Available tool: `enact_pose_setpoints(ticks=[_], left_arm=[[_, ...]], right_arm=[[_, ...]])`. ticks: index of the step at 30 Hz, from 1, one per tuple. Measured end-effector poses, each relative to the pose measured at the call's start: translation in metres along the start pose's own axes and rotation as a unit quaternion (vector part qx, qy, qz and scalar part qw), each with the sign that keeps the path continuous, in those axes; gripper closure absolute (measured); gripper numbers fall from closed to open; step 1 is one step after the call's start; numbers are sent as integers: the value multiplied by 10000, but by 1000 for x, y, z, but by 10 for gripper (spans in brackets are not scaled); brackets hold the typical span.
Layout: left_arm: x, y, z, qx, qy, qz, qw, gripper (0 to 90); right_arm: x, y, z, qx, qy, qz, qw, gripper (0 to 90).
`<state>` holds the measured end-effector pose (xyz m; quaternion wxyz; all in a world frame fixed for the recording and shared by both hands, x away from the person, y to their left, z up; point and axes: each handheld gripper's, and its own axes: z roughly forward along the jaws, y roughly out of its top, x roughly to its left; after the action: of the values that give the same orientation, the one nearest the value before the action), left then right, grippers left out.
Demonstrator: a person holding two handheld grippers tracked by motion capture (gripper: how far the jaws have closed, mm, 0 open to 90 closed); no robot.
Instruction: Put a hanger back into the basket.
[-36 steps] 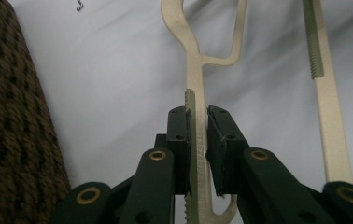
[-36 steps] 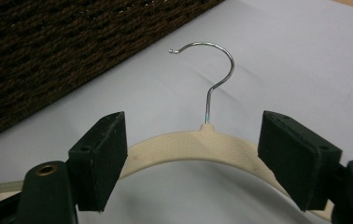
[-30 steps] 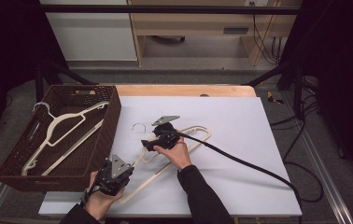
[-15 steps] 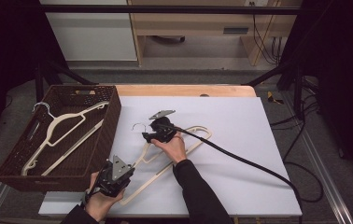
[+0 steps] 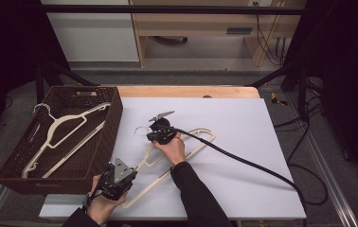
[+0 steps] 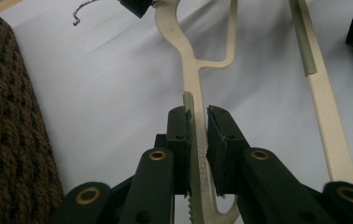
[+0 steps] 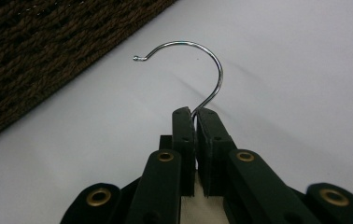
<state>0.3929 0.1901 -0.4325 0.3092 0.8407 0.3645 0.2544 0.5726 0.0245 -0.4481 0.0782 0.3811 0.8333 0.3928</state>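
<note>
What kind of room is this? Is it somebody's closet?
Probably not a closet: it looks like a lab or workshop set up for recording. A white table stands on a metal frame, cables trail on the floor, and black curtains hang beside it.

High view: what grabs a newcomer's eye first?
The cream hanger lying mid-table on the white table, gripped at both ends: the right gripper is shut on the neck of its metal hook, the left gripper on its lower arm. At far left, a brown woven basket holds another hanger.
</note>
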Motion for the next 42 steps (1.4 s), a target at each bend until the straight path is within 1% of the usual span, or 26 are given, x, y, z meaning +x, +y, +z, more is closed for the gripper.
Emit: enact_pose_setpoints(ticks=[2, 5, 6, 7, 8, 10, 12, 13, 15, 16, 17, 18, 22, 26, 28, 29, 30, 31, 32, 33, 34, 35, 39, 40, 41, 42], left_arm=[[-1, -1, 1, -43, -69, -43, 10000, 792], [1, -1, -1, 6, -267, -23, 9996, 778], [1, 0, -1, -109, -304, -140, 9994, 762], [2, 0, -2, -175, -307, -182, 9992, 704], [4, 2, -2, -260, -316, -276, 9988, 677], [10, 5, -4, -314, -408, -361, 9980, 603], [15, 9, -4, -371, -464, -383, 9975, 551], [17, 11, -3, -396, -517, -425, 9970, 520], [19, 16, 0, -377, -771, -556, 9948, 494], [19, 20, 2, -377, -850, -541, 9942, 478], [19, 23, 4, -396, -885, -569, 9937, 471], [20, 27, 7, -416, -861, -506, 9941, 469], [18, 43, 21, -373, -1120, -579, 9913, 463], [17, 53, 36, -243, -1223, -612, 9903, 512], [17, 54, 39, -215, -1257, -628, 9898, 561], [17, 55, 43, -170, -1368, -702, 9880, 609], [17, 55, 46, -161, -1519, -769, 9853, 643], [16, 55, 46, -158, -1583, -781, 9842, 681], [15, 56, 46, -177, -1576, -744, 9845, 711], [14, 56, 46, -182, -1620, -738, 9839, 752], [13, 56, 45, -203, -1608, -768, 9838, 775], [13, 56, 45, -216, -1633, -821, 9829, 781], [12, 55, 42, -370, -1814, -1160, 9759, 815], [12, 54, 40, -437, -1837, -1171, 9750, 827], [12, 54, 39, -514, -1915, -1210, 9726, 846], [11, 55, 36, -578, -1960, -1213, 9714, 855]], right_arm=[[2, 0, -3, 7, -38, 51, 10000, 876], [6, 0, -10, -70, -99, -35, 9999, 886], [7, 0, -12, -105, -111, -44, 9999, 887], [9, 1, -17, -181, -68, -77, 9998, 887], [11, 1, -20, -229, -46, -91, 9997, 887], [14, 1, -29, -353, -56, -169, 9992, 888], [17, 0, -38, -478, -9, -171, 9987, 889], [18, -2, -44, -553, 27, -270, 9981, 889], [19, -4, -51, -643, 57, -274, 9975, 889], [19, -5, -56, -702, 81, -291, 9971, 889], [19, -7, -61, -770, 104, -314, 9965, 889], [19, -8, -65, -807, 128, -324, 9961, 889], [19, -12, -79, -977, 155, -399, 9943, 889], [19, -16, -89, -1108, 220, -443, 9926, 888], [19, -17, -92, -1151, 221, -460, 9920, 888], [20, -19, -96, -1199, 235, -461, 9914, 887], [19, -19, -98, -1205, 257, -489, 9912, 887], [20, -20, -99, -1212, 266, -497, 9910, 887], [20, -21, -100, -1233, 267, -524, 9906, 887], [20, -22, -102, -1224, 283, -515, 9907, 887], [20, -22, -103, -1234, 284, -533, 9905, 887], [20, -22, -105, -1240, 303, -525, 9904, 887], [21, -24, -114, -1224, 312, -571, 9903, 870], [20, -25, -118, -1245, 312, -576, 9901, 840], [20, -26, -122, -1235, 324, -604, 9900, 813], [20, -27, -125, -1227, 326, -596, 9901, 793]])
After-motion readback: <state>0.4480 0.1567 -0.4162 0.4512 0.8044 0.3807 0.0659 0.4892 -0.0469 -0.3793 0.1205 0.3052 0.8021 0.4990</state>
